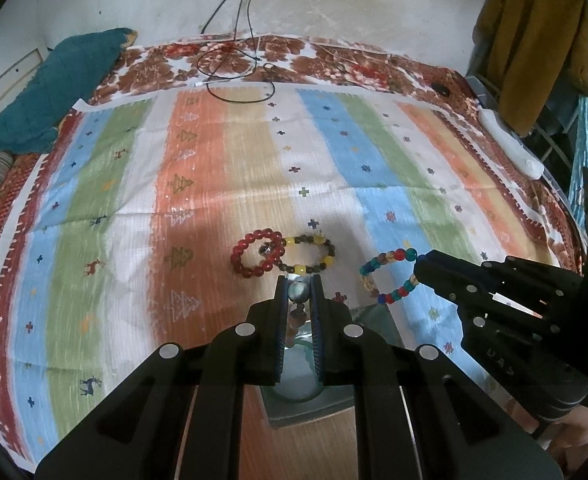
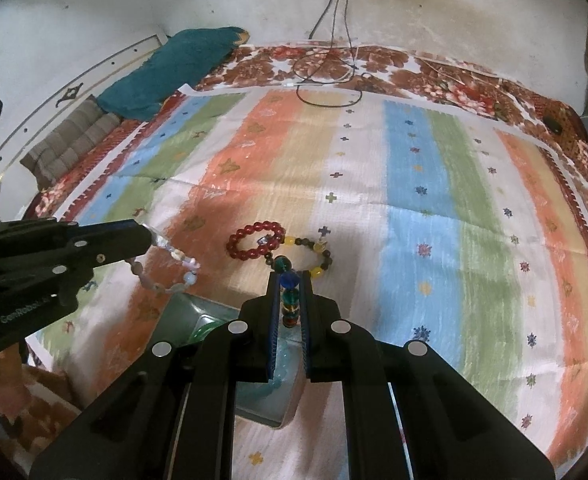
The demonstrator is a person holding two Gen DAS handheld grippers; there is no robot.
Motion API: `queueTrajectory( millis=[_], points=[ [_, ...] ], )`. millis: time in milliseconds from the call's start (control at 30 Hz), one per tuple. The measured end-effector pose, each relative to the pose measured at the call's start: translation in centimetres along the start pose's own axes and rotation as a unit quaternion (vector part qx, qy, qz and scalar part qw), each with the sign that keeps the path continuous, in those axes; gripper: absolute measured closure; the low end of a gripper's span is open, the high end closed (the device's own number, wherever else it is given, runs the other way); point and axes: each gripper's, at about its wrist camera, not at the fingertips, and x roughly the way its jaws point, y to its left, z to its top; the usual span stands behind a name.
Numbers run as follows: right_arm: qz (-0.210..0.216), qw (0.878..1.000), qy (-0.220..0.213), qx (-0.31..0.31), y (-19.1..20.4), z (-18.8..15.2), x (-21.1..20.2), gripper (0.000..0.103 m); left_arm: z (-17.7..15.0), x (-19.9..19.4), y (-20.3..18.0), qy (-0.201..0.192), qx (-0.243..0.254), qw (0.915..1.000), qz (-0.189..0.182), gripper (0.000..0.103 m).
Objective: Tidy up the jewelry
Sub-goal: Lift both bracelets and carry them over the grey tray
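My left tongs [image 1: 298, 294] are clamped on a pale bead bracelet [image 2: 170, 264], my right tongs [image 2: 288, 286] on a multicoloured bracelet [image 1: 389, 274]. Both dangle above the grey tray [image 2: 198, 312] at lower centre, directly beneath the tips. The red bracelet [image 1: 258, 257] and yellow-brown bracelet [image 1: 309, 254] lie on the bed just beyond, about equally near either hand.

Bracelets [image 1: 258, 252] on striped bedspread [image 1: 214, 160]

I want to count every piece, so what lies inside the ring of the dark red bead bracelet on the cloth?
Inside the dark red bead bracelet lies one small dark metallic piece, perhaps a ring or charm; too blurred to tell. Striped cloth shows around it. Anything under the beads is hidden.
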Motion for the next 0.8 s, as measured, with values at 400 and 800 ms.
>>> queueTrajectory(
  millis=[400,800],
  points=[
    [0.015,1.0,-0.003,-0.002,0.9,-1.3,-1.1,0.093,-1.8,-0.7,-0.6,-0.001,0.001,1.0,-0.008,0.093],
    [0.024,1.0,-0.002,-0.001,1.1,-2.0,-1.7,0.093,-2.7,-1.4,-0.8,-0.008,0.006,0.9999,-0.007,0.093]
  ],
)
